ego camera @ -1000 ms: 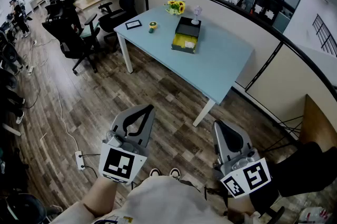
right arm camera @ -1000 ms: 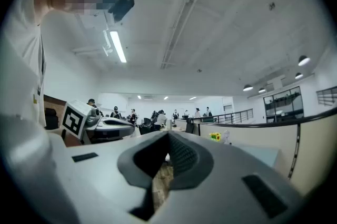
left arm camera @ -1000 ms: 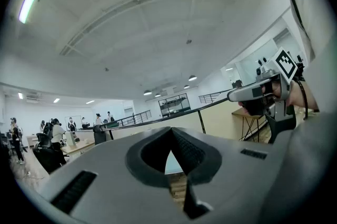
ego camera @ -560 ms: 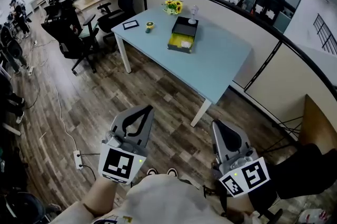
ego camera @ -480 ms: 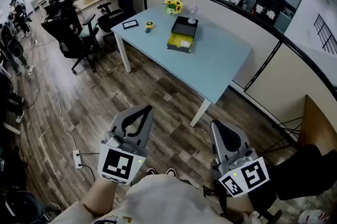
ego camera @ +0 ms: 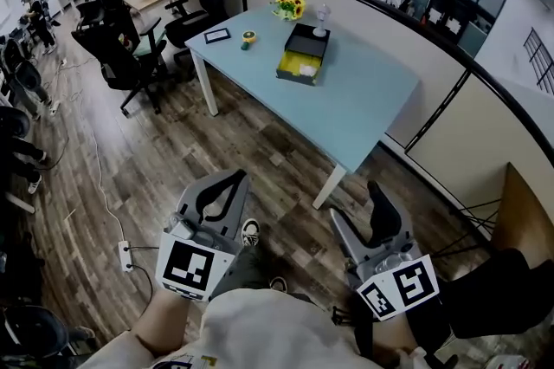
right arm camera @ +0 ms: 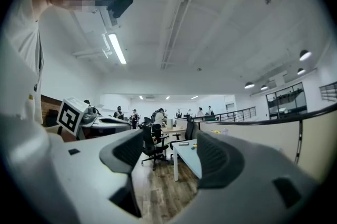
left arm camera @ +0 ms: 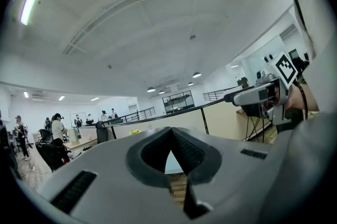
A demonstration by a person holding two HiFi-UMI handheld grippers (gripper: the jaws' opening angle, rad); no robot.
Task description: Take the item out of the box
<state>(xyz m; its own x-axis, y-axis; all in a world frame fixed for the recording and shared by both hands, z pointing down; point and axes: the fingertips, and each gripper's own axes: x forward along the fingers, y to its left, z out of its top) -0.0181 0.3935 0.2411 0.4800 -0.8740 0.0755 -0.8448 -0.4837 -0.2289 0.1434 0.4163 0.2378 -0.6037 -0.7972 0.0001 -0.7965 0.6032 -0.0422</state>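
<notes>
My left gripper (ego camera: pixel 232 178): tips together, empty.
My right gripper (ego camera: pixel 359 216): jaws opening, empty.
Box (ego camera: pixel 309 40): on blue table (ego camera: pixel 368 103), well apart from me.

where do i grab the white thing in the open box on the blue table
Likely from straight above: the white item lies low inside the open yellow box, whose walls block a side approach. Pinch across its shorter span; its exact shape is too small to tell from here.
</notes>
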